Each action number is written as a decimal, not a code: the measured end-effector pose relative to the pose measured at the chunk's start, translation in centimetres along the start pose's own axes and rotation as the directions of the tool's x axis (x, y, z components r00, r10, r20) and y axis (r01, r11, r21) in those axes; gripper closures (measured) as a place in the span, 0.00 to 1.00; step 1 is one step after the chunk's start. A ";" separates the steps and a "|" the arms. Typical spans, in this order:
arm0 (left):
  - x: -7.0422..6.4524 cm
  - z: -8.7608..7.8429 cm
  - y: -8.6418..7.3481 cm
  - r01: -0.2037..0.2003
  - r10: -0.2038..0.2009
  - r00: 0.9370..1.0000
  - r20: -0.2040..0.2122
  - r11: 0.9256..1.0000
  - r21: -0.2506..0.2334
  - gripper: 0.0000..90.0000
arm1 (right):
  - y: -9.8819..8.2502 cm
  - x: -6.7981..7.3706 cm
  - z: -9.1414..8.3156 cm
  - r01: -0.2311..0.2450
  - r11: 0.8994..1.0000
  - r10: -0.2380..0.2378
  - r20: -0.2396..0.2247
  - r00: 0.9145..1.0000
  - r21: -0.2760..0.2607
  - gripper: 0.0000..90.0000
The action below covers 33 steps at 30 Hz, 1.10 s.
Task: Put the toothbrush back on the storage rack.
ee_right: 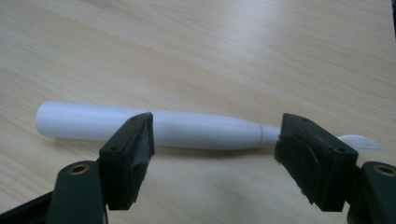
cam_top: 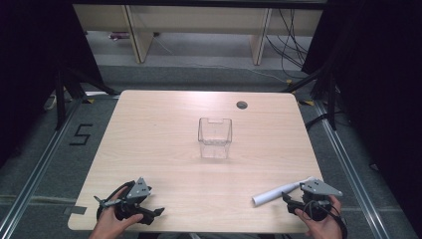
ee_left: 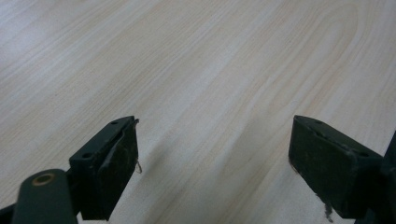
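A white toothbrush-like stick (cam_top: 276, 193) lies flat near the table's front right corner. A clear plastic cup (cam_top: 215, 138) stands upright in the middle of the table. My right gripper (cam_top: 298, 198) is low at the stick's right end. In the right gripper view the white handle (ee_right: 187, 128) lies crosswise just past the open right gripper (ee_right: 217, 128), with its bristled tip (ee_right: 362, 142) behind the right-hand jaw. No pad presses on it. My left gripper (cam_top: 149, 209) rests at the front left, and in its own view the left gripper (ee_left: 215, 158) stands open over bare wood.
The light wooden table (cam_top: 164, 129) has a round cable hole (cam_top: 242, 105) near its far edge. Grey floor, dark curtains and wooden bench legs (cam_top: 139, 40) surround the table. A person's hands hold both grippers at the front edge.
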<state>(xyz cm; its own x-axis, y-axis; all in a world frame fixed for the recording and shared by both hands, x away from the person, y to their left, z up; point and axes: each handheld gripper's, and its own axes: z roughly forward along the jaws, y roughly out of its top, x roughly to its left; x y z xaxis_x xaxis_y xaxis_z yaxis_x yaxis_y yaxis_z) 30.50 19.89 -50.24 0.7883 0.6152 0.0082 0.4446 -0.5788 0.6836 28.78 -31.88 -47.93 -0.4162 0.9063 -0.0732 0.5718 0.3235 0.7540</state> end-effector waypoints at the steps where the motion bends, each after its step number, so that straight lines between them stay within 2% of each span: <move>1: 0.0 0.0 0.0 0.000 0.000 1.000 0.000 1.000 0.000 0.17 | 0.0 0.0 0.0 0.000 1.000 0.000 0.000 1.000 0.000 0.33; 5: -0.1 0.1 0.0 0.000 0.000 1.000 0.000 1.000 -0.001 0.17 | -0.1 -0.2 -0.2 -0.022 1.000 0.022 0.009 1.000 0.013 0.35; 6: 0.0 0.0 0.0 -0.002 0.002 1.000 0.000 1.000 0.000 0.17 | -0.2 -0.3 -0.1 -0.046 0.999 0.046 -0.013 0.999 0.015 0.38; 9: 0.0 0.1 0.0 -0.001 0.001 1.000 -0.001 1.000 0.001 0.17 | -0.3 -0.4 -0.1 -0.048 0.999 0.049 -0.002 0.999 0.017 0.38; 11: -0.1 0.1 0.0 0.004 -0.004 1.000 0.005 1.000 -0.001 0.17 | -0.3 -0.5 -0.1 -0.041 0.999 0.041 -0.007 0.999 0.025 0.42; 12: -0.1 0.1 0.0 0.005 -0.005 1.000 0.000 1.000 0.001 0.17 | -0.3 -0.7 -0.3 -0.028 0.999 0.028 0.009 1.000 0.025 0.50; 13: -0.1 0.1 0.0 0.000 0.000 1.000 0.007 1.000 0.003 0.17 | -0.3 -0.7 -0.3 -0.028 0.999 0.028 0.009 1.000 0.025 0.50; 14: -0.1 0.1 0.0 0.004 -0.004 1.000 0.006 1.000 0.001 0.17 | -0.3 -0.7 -0.4 -0.017 1.000 0.017 0.004 1.000 0.025 0.62; 15: -0.1 0.1 0.0 0.004 -0.004 1.000 0.006 1.000 0.001 0.17 | -0.3 -0.7 -0.4 -0.017 1.000 0.017 0.004 1.000 0.025 0.62; 16: -0.1 0.1 0.0 0.004 -0.004 1.000 0.006 1.000 0.001 0.17 | -0.1 -0.5 -0.6 -0.004 0.999 0.003 0.010 1.000 0.043 0.73; 17: -0.1 0.1 0.0 0.004 -0.004 1.000 0.006 1.000 0.001 0.17 | -0.1 -0.5 -0.6 -0.004 0.999 0.003 0.010 1.000 0.043 0.73; 18: 0.0 0.1 0.0 0.003 -0.003 1.000 0.007 1.000 0.002 0.17 | -0.1 -0.4 -0.6 0.014 0.999 -0.014 0.003 1.000 0.048 0.79; 19: -0.1 0.1 -0.1 0.012 -0.012 1.000 0.004 1.000 0.000 0.17 | -0.1 -0.4 -0.6 0.014 0.999 -0.014 0.003 1.000 0.048 0.79; 20: 0.0 0.1 0.0 0.002 -0.002 1.000 0.002 1.000 0.001 0.17 | -0.2 -0.6 -0.5 0.032 0.999 -0.032 0.007 0.999 0.043 0.82; 22: 0.0 0.1 0.0 0.009 -0.009 1.000 0.000 1.000 0.005 0.17 | -0.3 -0.6 -0.5 0.019 0.998 -0.020 0.022 1.000 0.061 0.87; 23: 0.0 0.1 0.0 -0.001 0.001 1.000 0.008 1.000 0.004 0.17 | -0.5 -0.8 -0.3 0.039 0.997 -0.041 0.024 0.999 0.066 0.90; 24: -0.1 0.1 -0.1 0.010 -0.010 1.000 0.008 1.000 0.004 0.17 | -0.5 -0.9 -0.3 0.022 0.997 -0.023 0.024 0.999 0.077 0.92; 25: -0.1 0.1 -0.1 0.013 -0.013 1.000 0.008 1.000 0.005 0.17 | -0.6 -1.3 -0.2 0.044 0.996 -0.046 0.018 0.999 0.081 0.93; 26: 0.0 0.1 -0.1 0.009 -0.009 1.000 0.008 1.000 0.004 0.17 | -0.7 -1.3 -0.2 0.019 0.997 -0.022 0.034 0.999 0.075 0.95; 27: 0.0 0.2 -0.1 0.004 -0.004 1.000 0.008 1.000 0.003 0.17 | -0.8 -1.7 0.0 0.041 0.996 -0.042 0.025 0.999 0.074 0.97; 28: 0.1 0.2 0.0 -0.007 0.007 1.000 -0.001 1.000 0.009 0.17 | -0.8 -2.1 0.1 0.050 0.996 -0.053 0.036 0.998 0.077 0.98; 29: 0.1 0.2 0.0 -0.007 0.007 1.000 -0.001 1.000 0.009 0.17 | -0.8 -2.2 0.3 0.040 0.996 -0.044 0.046 0.998 0.078 0.98; 30: 0.1 0.2 0.0 -0.010 0.010 1.000 -0.002 1.000 0.010 0.17 | -0.8 -2.4 0.4 0.056 0.994 -0.058 0.023 0.998 0.095 0.98; 33: 0.0 0.2 -0.1 0.007 -0.007 1.000 0.002 1.000 0.007 0.17 | -0.8 -2.5 0.7 0.041 0.995 -0.044 0.035 0.998 0.088 0.99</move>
<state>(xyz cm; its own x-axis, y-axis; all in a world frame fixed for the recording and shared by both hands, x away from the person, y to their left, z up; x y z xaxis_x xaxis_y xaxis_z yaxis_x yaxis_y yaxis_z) 30.58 19.84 -50.45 0.7860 0.6182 0.0025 0.4530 -0.5786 0.6782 29.89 -34.19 -48.82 -0.4159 0.9002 -0.1294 0.6145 0.3831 0.6896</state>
